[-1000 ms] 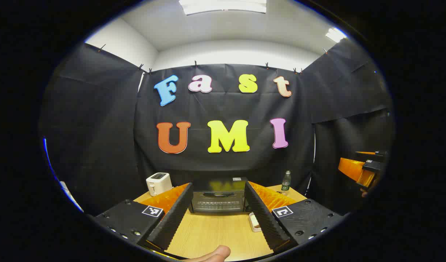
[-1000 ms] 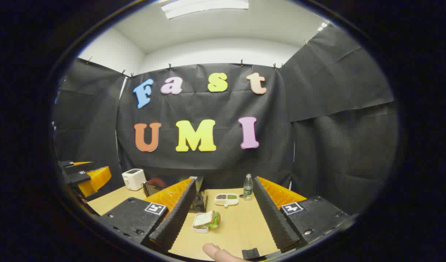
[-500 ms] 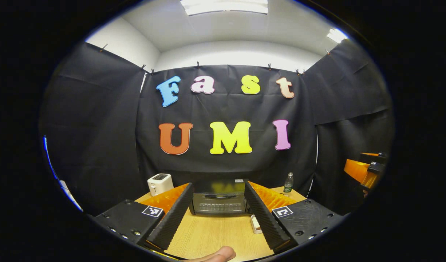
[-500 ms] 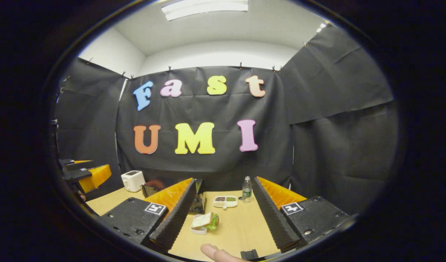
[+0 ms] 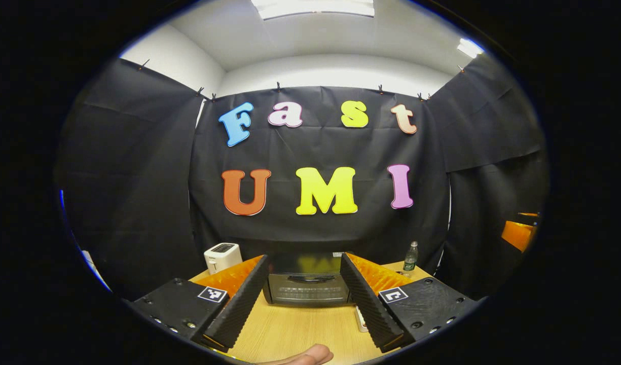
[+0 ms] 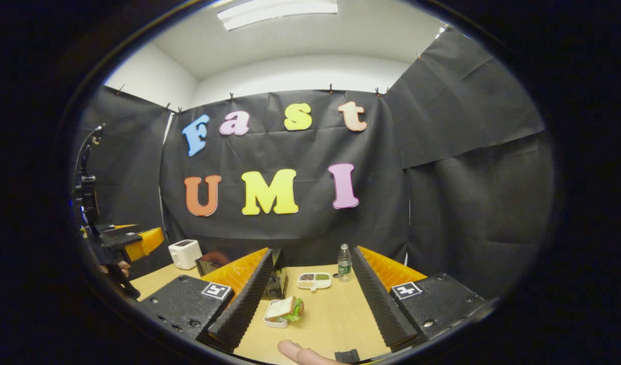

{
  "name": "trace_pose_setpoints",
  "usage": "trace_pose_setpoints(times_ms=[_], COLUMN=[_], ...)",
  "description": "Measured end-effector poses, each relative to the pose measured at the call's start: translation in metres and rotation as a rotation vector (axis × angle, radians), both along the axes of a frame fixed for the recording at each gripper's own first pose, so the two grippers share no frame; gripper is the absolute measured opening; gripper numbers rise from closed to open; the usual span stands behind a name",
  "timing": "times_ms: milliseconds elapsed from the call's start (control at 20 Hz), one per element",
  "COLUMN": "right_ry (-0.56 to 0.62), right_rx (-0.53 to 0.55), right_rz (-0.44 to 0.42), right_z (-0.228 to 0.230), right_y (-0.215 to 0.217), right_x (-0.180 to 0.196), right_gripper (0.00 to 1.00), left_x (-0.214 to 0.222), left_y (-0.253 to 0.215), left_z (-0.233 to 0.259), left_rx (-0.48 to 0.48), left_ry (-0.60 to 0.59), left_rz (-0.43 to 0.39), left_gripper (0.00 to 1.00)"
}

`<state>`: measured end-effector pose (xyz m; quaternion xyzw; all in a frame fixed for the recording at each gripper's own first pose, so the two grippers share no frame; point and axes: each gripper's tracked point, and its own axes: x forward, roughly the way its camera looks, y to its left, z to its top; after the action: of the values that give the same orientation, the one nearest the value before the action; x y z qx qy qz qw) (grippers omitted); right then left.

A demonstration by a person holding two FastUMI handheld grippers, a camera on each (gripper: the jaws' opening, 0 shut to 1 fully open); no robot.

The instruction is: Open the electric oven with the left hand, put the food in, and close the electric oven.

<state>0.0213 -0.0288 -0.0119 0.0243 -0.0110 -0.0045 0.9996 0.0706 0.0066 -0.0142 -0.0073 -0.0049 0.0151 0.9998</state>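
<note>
Oven point(image 5: 306, 285): at the far side of the table point(image 5: 300, 329), door shut, framed between the fingers of the left gripper point(image 5: 305, 299).

Nearest, in the left gripper view: left gripper wide open, holding nothing, well short of the oven. A thumb tip point(image 5: 310, 356) at the bottom edge.

Nearest, in the right gripper view: right gripper point(image 6: 315, 296) also wide open and empty, above the table. Just beyond, a sandwich point(image 6: 286, 307) in a small white tray point(image 6: 270, 320), between the fingers but untouched.

Farther: a divided snack dish point(image 6: 314, 280), a water bottle point(image 6: 344, 262), a white toaster point(image 6: 184, 253).

Handling, as a judgement: oven door probably stiff, hinged at the bottom; best taken by the dark handle bar point(image 5: 308, 278) across its top and pulled down. Sandwich soft and loose, easily crushed; better gripped by the tray's rim, light and likely slippery.
</note>
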Motion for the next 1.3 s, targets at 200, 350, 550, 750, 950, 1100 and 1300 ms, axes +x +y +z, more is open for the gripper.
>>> trace_pose_setpoints(times_ms=[200,350,550,750,950,1100,1300], right_ry=[-0.003,0.003,0.017,0.008,0.003,0.001,-0.001], right_rx=[0.014,0.011,0.011,-0.007,-0.020,-0.016,-0.010], right_rz=[-0.029,-0.070,-0.056,-0.059,-0.061,-0.057,-0.053], right_z=[-0.010,-0.020,-0.031,-0.035,-0.039,-0.042,-0.047], right_y=[-0.018,-0.033,-0.042,-0.055,-0.064,-0.068,-0.069], right_x=[0.018,0.027,0.031,0.033,0.036,0.038,0.039], right_gripper=[0.98,0.98,0.96,0.96,0.96,0.96,0.96], left_x=[0.053,0.095,0.152,0.198,0.229,0.240,0.244], left_y=[0.002,-0.005,-0.004,0.010,0.010,0.008,0.004], left_z=[-0.026,-0.050,-0.086,-0.134,-0.167,-0.188,-0.206], left_rx=[0.007,0.005,0.010,0.045,0.047,0.026,0.010], left_ry=[0.025,0.067,0.150,0.260,0.332,0.387,0.453], left_rz=[-0.016,-0.049,-0.053,-0.012,-0.015,-0.015,-0.015], left_gripper=[0.93,0.93,0.93,0.94,0.94,0.95,0.95])
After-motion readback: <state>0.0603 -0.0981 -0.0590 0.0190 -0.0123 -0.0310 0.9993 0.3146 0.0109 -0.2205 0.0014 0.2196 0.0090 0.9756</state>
